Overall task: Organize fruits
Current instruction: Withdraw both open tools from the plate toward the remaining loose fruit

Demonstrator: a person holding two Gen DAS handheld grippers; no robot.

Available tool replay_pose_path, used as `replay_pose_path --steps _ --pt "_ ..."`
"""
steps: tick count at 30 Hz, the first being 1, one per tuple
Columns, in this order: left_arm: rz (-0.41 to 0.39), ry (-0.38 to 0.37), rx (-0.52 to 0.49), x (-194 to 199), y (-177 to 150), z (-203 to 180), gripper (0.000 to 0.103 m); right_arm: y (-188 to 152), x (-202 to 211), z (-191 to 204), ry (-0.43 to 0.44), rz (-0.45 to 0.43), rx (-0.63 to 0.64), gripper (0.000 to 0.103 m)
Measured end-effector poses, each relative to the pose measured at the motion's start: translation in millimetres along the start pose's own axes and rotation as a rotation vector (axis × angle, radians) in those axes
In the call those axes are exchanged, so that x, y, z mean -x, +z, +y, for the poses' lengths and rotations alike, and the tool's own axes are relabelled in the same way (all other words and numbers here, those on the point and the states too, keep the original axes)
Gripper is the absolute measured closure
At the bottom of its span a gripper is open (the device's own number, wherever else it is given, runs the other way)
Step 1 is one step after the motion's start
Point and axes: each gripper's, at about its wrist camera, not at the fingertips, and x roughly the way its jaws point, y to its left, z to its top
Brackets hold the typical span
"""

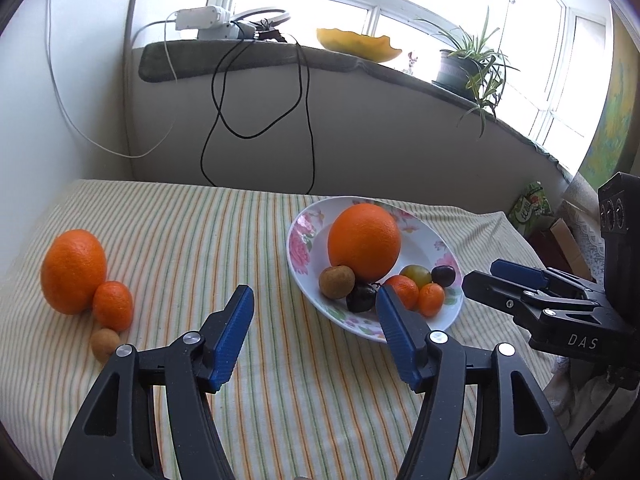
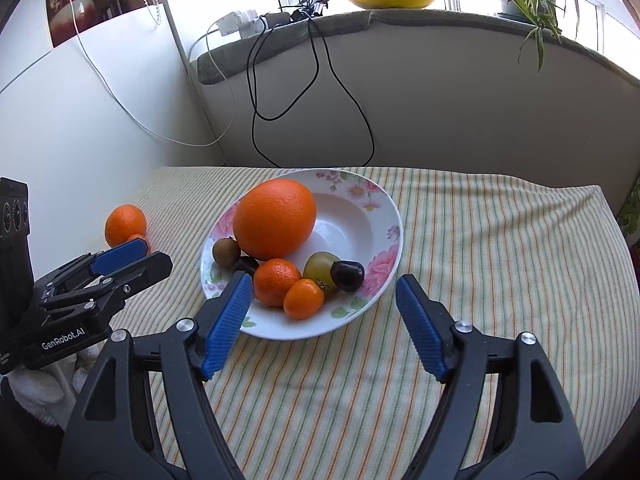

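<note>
A flowered white plate (image 1: 304, 276) (image 2: 384, 216) on the striped cloth holds a big orange (image 1: 364, 242) (image 2: 274, 218), a brown fruit (image 1: 337, 282) (image 2: 226, 252), a mandarin (image 2: 276, 282), a small kumquat (image 1: 431, 299) (image 2: 303, 299), a green tomato (image 2: 318, 270) and dark plums (image 2: 347, 276). On the cloth at the left lie a second orange (image 1: 74, 272) (image 2: 125, 224), a mandarin (image 1: 113, 306) and a small brown fruit (image 1: 105, 344). My left gripper (image 1: 314, 300) is open and empty, left of the plate. My right gripper (image 2: 324, 292) is open and empty over the plate's near rim.
A wall rises behind the table, with black and white cables (image 1: 260, 92) hanging from the sill. The sill carries a power strip (image 1: 200, 18), a yellow bowl (image 1: 358, 44) and a potted plant (image 1: 464, 64). A green box (image 1: 530, 206) stands right of the table.
</note>
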Motion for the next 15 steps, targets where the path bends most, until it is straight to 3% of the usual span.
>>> replay_pose_path --steps 15 --pt "-0.030 0.054 0.014 23 -8 24 0.040 -1 -4 37 0.027 0.016 0.078 0.025"
